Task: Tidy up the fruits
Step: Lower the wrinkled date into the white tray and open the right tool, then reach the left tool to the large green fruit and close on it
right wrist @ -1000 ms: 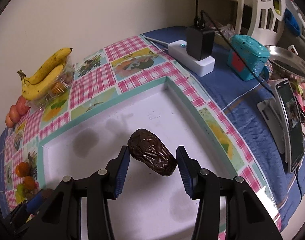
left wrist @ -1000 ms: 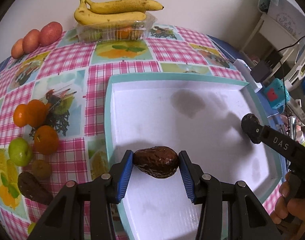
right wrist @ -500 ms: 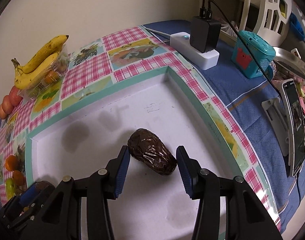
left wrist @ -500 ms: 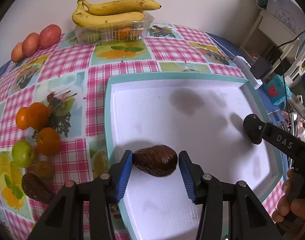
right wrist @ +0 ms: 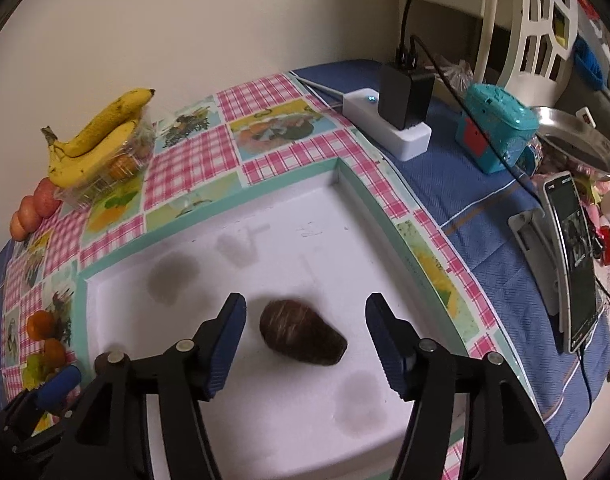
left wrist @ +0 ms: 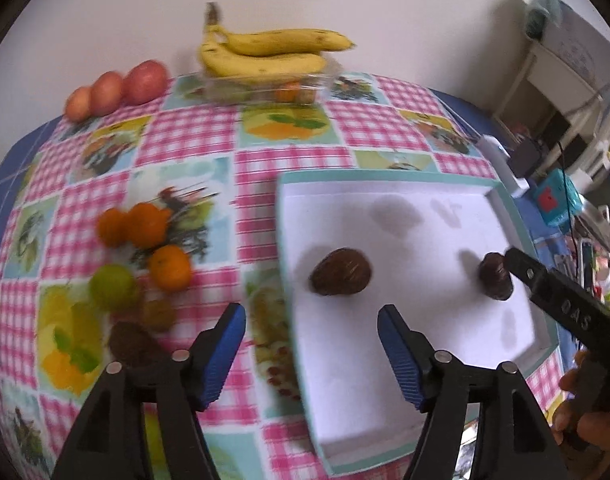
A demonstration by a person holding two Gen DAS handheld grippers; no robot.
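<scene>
Two dark brown avocados lie in the white tray [left wrist: 425, 356]. One avocado [left wrist: 340, 272] rests near the tray's left side, just ahead of my open left gripper [left wrist: 311, 346]. The other avocado [right wrist: 301, 333] lies between the spread fingers of my open right gripper [right wrist: 305, 340]; it also shows in the left wrist view [left wrist: 495, 276] beside the right gripper's finger [left wrist: 545, 284]. On the cloth left of the tray lie oranges [left wrist: 145, 224], a green lime [left wrist: 111, 286] and another avocado [left wrist: 131, 346].
Bananas [left wrist: 265, 50] lie on a clear plastic box at the back by the wall, with red apples [left wrist: 117, 86] to their left. A power strip [right wrist: 389, 124], teal toy [right wrist: 495, 130], metal pan [right wrist: 581, 146] and phone [right wrist: 573, 260] stand right of the tray.
Both grippers have opened and let go of their avocados, which now rest in the tray. The left gripper has drawn back and to the left.
</scene>
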